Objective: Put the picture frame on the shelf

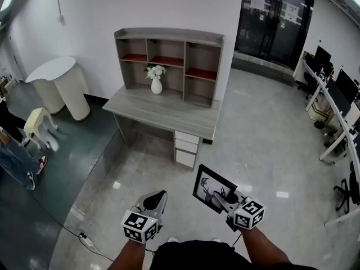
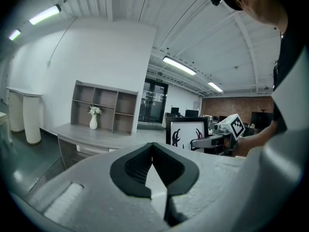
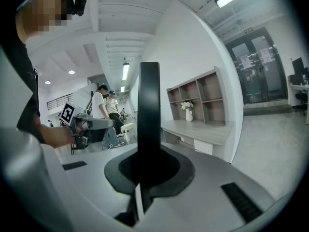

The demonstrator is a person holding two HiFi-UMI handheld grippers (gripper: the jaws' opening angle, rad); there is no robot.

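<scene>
The right gripper (image 1: pixel 220 198) is clenched on the edge of a black frame (image 1: pixel 207 185), held above the floor at five o'clock from the desk (image 1: pixel 163 112). The left gripper (image 1: pixel 159 197) is closed on nothing. The shelf (image 1: pixel 169 61) tops the desk, at twelve o'clock.

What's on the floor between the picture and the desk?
Nothing: only bare shiny floor lies between the picture frame and the desk, as the head view shows.
</scene>
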